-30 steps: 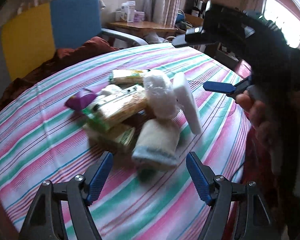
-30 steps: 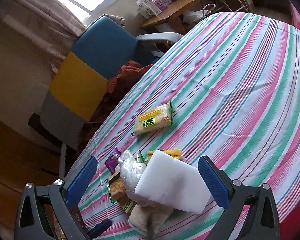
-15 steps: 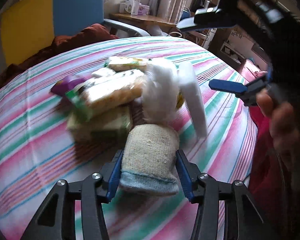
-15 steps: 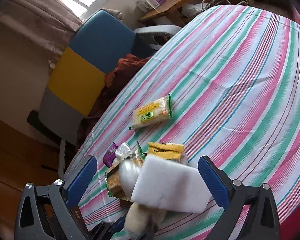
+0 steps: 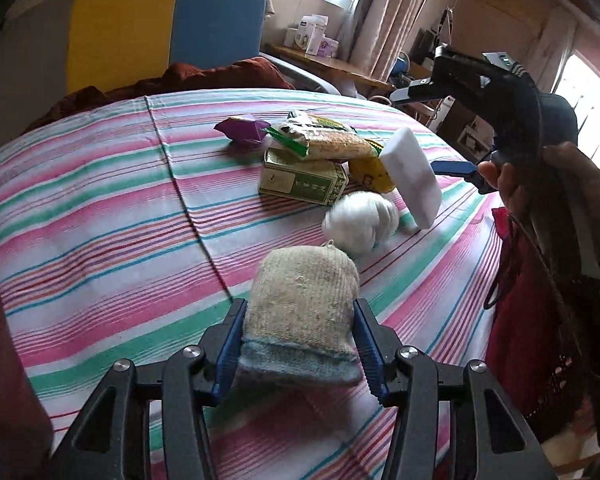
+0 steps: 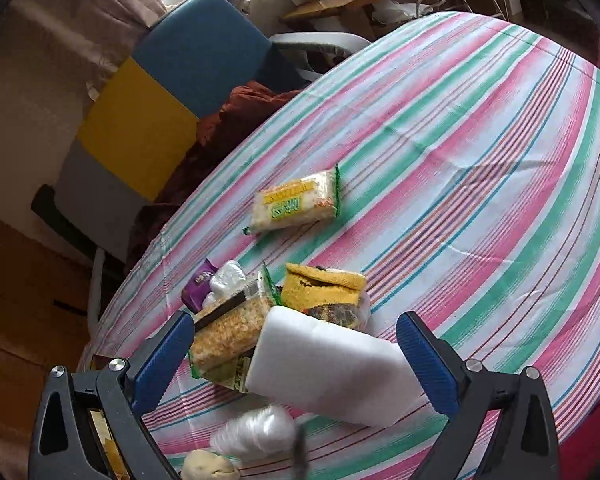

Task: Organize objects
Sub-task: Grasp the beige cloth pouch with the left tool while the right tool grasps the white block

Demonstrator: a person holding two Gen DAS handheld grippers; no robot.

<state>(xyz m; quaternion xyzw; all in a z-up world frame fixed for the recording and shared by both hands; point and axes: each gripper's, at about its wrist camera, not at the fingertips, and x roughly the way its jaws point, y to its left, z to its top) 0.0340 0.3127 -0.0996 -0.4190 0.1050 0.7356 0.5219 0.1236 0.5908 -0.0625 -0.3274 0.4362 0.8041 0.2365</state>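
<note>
1. The left gripper (image 5: 298, 344) has its jaws clamped on a rolled knit cloth (image 5: 302, 312), beige with a pale blue band at the near end. They have just been closing, and both blue pads press its sides at that banded end; most of the roll sticks out ahead of the jaws, over the striped tablecloth (image 5: 100, 208).

2. The roll looks light, soft and springy. It squashes under the pads and is unlikely to slip, as knit fabric gives good friction. The risk is that it unrolls or sags at its free front end, so a hold nearer its middle would probably carry it more evenly.

3. The right gripper (image 6: 296, 354) stands open and holds nothing. Between and just ahead of its jaws lies a white foam block (image 6: 324, 376), leaning on the pile.

4. The block appears very light and stiff enough to keep its shape, yet easily dented. Its flat long faces are the best place to take hold, with gentle pressure.

5. Beyond the block sit a cracker packet (image 6: 228, 332), a yellow sponge (image 6: 320, 290) and a purple sachet (image 6: 198, 286). A second packet (image 6: 296, 206) lies well apart, farther ahead. A blurred white plastic bundle (image 6: 260, 430) lies below the block, close to the jaws.
</note>
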